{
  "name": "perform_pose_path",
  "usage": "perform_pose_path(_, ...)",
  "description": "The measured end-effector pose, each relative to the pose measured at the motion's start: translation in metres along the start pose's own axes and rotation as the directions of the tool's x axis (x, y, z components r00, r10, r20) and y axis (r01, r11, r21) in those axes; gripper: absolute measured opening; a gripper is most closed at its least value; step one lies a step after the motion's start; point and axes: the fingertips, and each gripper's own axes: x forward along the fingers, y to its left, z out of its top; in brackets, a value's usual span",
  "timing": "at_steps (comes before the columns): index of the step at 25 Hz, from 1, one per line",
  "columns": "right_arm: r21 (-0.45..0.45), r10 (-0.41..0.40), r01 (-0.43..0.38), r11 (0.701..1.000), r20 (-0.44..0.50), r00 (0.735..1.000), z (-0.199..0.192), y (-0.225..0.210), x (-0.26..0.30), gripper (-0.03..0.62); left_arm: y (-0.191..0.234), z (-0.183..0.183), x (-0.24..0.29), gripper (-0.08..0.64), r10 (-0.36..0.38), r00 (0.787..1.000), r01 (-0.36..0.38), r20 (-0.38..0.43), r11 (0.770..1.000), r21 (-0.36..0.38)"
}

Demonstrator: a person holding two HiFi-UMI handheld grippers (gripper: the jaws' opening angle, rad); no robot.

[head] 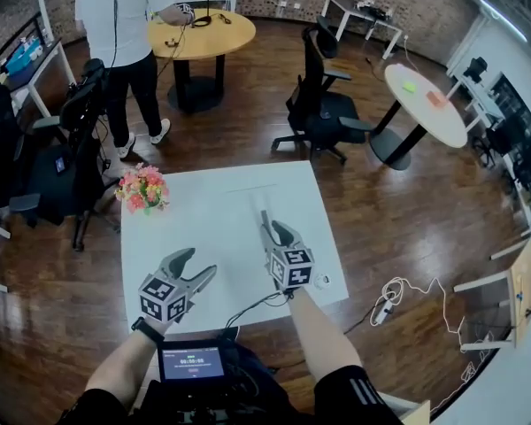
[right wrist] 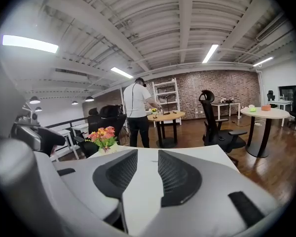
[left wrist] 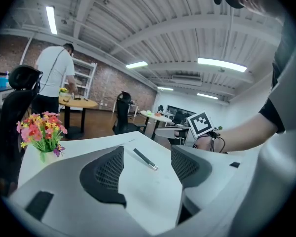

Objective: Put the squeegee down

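The squeegee (left wrist: 145, 159) shows as a thin dark stick lying flat on the white table (head: 212, 211). In the head view it is a faint dark line (head: 264, 219) just ahead of my right gripper's tips. My left gripper (head: 202, 262) hovers over the table's near left part, its jaws wide apart and empty; in its own view (left wrist: 147, 149) the squeegee lies beyond the gap. My right gripper (head: 271, 229) is at the table's near right, its jaws (right wrist: 148, 154) a narrow gap apart with only bare table between them.
A pot of pink and orange flowers (head: 142, 189) stands at the table's left edge. A small round item (head: 321, 280) lies near the right edge. A black office chair (head: 323, 104) and a person in a white shirt (head: 115, 16) by a round wooden table (head: 203, 35) are beyond.
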Motion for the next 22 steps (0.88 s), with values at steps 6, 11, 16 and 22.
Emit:
perform_pose_path(6, 0.025, 0.013, -0.015, 1.0, 0.056, 0.998, 0.008, 0.042, -0.056, 0.161, -0.027, -0.003, -0.033, 0.305, -0.038, 0.999, 0.037, 0.019, 0.999, 0.024)
perform_pose_path(11, 0.056, 0.051, -0.055, 0.997, 0.079, 0.996, 0.004, 0.084, -0.108, 0.155, -0.051, -0.008, -0.068, 0.305, -0.067, 0.997, 0.065, 0.04, 0.997, 0.047)
perform_pose_path(16, 0.066, 0.037, -0.044, 0.997, 0.105, 0.994, 0.002, 0.117, -0.156, 0.109, -0.07, -0.018, -0.101, 0.305, -0.093, 0.994, 0.09, 0.056, 0.994, 0.058)
perform_pose_path(22, 0.038, 0.048, -0.053, 0.998, 0.109, 0.993, -0.005, 0.16, -0.203, 0.095, -0.092, -0.035, -0.138, 0.305, -0.129, 0.991, 0.124, 0.046, 0.988, 0.089)
